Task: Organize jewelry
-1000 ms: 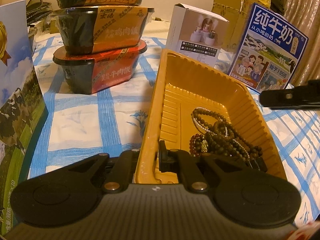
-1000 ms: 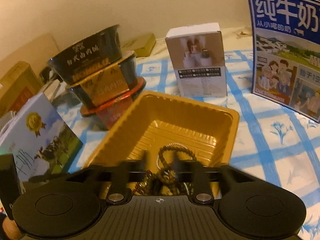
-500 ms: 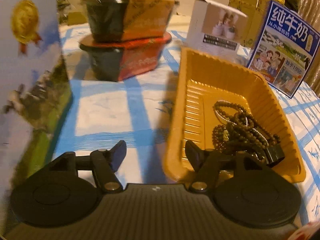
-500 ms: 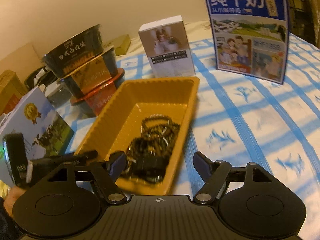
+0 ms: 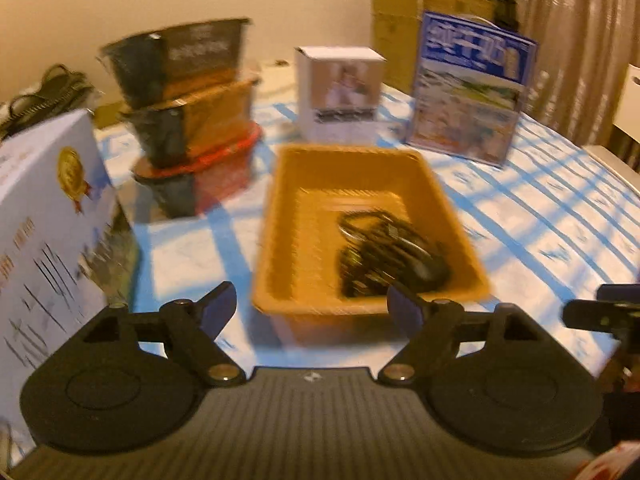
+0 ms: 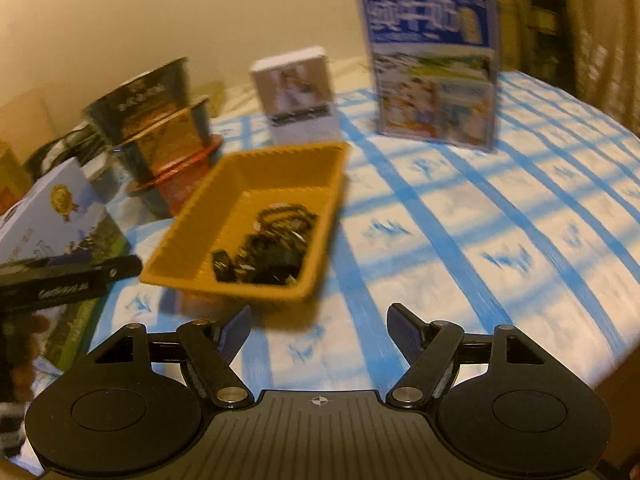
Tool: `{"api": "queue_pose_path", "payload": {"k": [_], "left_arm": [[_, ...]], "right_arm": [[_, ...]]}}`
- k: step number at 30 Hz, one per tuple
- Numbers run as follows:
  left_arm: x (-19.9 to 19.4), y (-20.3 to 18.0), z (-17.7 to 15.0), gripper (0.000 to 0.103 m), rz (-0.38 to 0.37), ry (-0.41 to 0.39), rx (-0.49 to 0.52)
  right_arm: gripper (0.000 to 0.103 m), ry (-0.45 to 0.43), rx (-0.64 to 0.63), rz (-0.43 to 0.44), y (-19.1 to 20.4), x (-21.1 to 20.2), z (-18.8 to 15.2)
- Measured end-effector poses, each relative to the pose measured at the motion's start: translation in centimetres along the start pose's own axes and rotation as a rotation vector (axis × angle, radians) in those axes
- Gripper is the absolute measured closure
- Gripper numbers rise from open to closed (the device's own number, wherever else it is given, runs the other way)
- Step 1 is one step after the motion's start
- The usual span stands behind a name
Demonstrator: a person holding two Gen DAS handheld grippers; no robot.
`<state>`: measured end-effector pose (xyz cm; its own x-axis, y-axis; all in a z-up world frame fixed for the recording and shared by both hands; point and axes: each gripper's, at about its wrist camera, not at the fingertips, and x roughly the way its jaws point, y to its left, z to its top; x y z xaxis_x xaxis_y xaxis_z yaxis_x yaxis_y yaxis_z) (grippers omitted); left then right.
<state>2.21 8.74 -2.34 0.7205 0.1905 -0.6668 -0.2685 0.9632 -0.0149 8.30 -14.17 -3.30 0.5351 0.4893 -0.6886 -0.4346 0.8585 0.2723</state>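
We see the beaded jewelry, blurred, gathered in the yellow tray for tidiness; left gripper, jaws just opening, and right gripper spread, empty.

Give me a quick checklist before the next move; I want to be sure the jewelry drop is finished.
1. Left gripper open, nothing between its fingers, jaws just opened: ok.
2. Right gripper open and empty: ok.
3. Beaded jewelry lying inside the yellow tray: ok.
4. Tray flat on the checked tablecloth: ok.
5. Stray pieces on the cloth: none visible, but blur leaves it cannot tell.
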Motion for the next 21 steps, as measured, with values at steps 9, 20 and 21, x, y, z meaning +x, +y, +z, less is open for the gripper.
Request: {"api": "queue_pose_path", "payload": {"k": [9, 20, 21], "left_arm": [[-3.2, -5.3, -2.3, 0.022, -0.127, 0.083, 0.05], [-6.8, -7.5, -3.5, 0.022, -0.144, 0.113, 0.074], [-7.0, -7.5, -3.5, 0.022, -0.139, 0.113, 0.076]], "right_arm": [[0.028, 0.026, 0.024, -0.06, -1.8, -4.0, -2.4], [0.028, 0.039, 0.021, -0.036, -1.7, -7.4, -3.8], [0.028, 0.039, 0.018, -0.032, -1.7, -7.5, -3.9]]}}
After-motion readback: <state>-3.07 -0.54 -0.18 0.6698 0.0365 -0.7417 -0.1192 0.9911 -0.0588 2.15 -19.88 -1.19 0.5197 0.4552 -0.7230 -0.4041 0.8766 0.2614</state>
